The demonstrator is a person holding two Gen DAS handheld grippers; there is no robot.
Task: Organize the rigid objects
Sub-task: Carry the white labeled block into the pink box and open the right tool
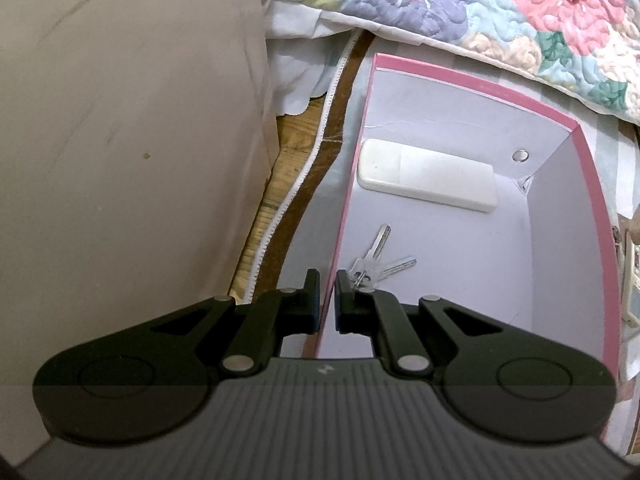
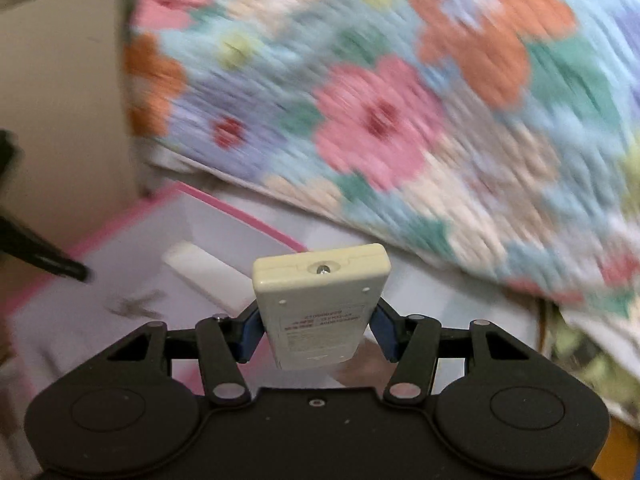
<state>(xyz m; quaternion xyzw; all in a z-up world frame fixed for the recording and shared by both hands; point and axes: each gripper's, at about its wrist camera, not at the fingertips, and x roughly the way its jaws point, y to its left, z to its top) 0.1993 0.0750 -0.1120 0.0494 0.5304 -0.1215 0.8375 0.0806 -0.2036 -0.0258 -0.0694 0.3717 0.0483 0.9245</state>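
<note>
Remote [image 2: 320,304], label side up, is clamped in the right gripper [image 2: 318,330] near the pink box [image 1: 592,184]. Left gripper [image 1: 328,300] pinches the box's wall. Keys [image 1: 374,268] inside are partly hidden.

Floral quilt [image 2: 400,120] and keys [image 2: 134,306] motion-blurred.

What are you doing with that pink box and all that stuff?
Someone is tidying small hard things into the pink box by the flowery quilt. The left gripper is pinched shut on the box's side wall, holding it. The right gripper clamps a cream remote control above the box. A white case and a bunch of keys already lie inside.
</note>
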